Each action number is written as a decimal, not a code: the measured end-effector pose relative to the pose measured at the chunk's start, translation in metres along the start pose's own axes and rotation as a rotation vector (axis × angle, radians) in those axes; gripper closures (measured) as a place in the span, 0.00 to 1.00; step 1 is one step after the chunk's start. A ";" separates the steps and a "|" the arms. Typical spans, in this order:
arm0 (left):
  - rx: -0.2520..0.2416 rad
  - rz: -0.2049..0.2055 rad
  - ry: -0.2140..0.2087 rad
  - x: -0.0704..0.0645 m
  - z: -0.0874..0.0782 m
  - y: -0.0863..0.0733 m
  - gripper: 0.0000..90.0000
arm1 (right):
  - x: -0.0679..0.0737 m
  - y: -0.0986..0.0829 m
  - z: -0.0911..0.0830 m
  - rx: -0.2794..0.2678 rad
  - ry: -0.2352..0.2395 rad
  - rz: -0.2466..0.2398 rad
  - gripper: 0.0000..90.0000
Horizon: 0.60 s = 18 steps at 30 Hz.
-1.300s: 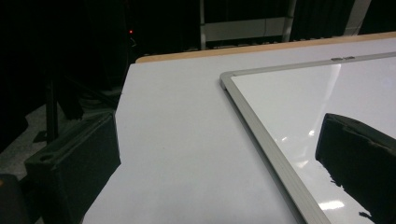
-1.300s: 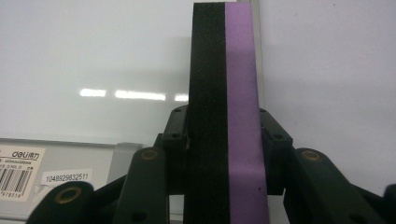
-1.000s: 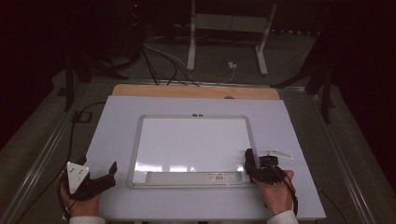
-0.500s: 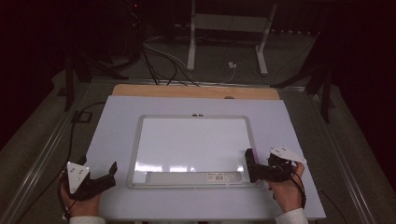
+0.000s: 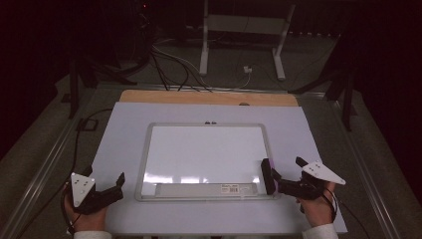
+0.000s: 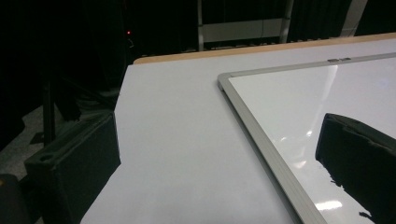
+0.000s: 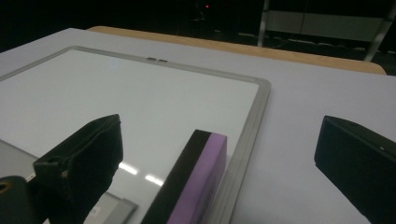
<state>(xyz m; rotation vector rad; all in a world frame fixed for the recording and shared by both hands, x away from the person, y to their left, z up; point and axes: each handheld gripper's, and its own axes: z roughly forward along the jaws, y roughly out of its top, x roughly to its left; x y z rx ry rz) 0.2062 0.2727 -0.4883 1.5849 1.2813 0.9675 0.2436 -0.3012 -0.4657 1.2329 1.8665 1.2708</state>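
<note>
At the five o'clock corner of the whiteboard [image 5: 206, 157], a black-and-purple eraser [image 5: 268, 176] stands on its edge against the board's silver frame, just ahead of the right gripper [image 5: 283, 172]. In the right gripper view the eraser [image 7: 194, 182] rises between the two black jaws, which stand wide apart on either side of it; whether either jaw touches it cannot be told. The whiteboard [image 7: 140, 102] there spreads away toward eleven o'clock, blank and glossy, with light reflections near the eraser's base.

The board lies flat at the centre of a pale lavender table cover [image 5: 124, 129], its marker tray [image 5: 199, 189] running along the six o'clock edge with a small printed label near the right end. A person's right hand [image 5: 316, 209] grips the right gripper from five o'clock, with the grey three-cornered plate on top.

At seven o'clock, well apart from the board, the left gripper [image 5: 107, 184] rests in the person's left hand [image 5: 84, 216] over the cover, its jaws parted and holding nothing. In the left gripper view the whiteboard [image 6: 317, 98] stretches toward two o'clock.

A strip of wooden tabletop [image 5: 209, 97] shows at twelve o'clock beyond the cover, and cables [image 5: 174, 64] trail across the dark floor behind it, beside a white stand [image 5: 241, 30].
</note>
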 end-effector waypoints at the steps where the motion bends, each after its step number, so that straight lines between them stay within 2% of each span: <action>1: 0.001 0.001 -0.002 0.000 0.000 0.000 0.01 | -0.001 -0.002 -0.001 -0.003 0.004 -0.002 0.02; 5: -0.003 0.011 -0.018 -0.002 0.000 0.001 0.01 | -0.005 -0.008 -0.005 -0.010 -0.006 -0.015 0.02; 9: -0.005 0.025 -0.031 -0.004 0.001 0.002 0.01 | -0.008 -0.011 -0.010 -0.028 -0.003 -0.003 0.02; 13: -0.006 0.025 -0.031 -0.005 0.001 0.002 0.01 | -0.007 -0.012 -0.011 -0.036 -0.013 -0.013 0.02; 18: -0.005 0.025 -0.030 -0.004 0.002 0.002 0.01 | -0.006 -0.014 -0.009 -0.034 0.001 -0.015 0.02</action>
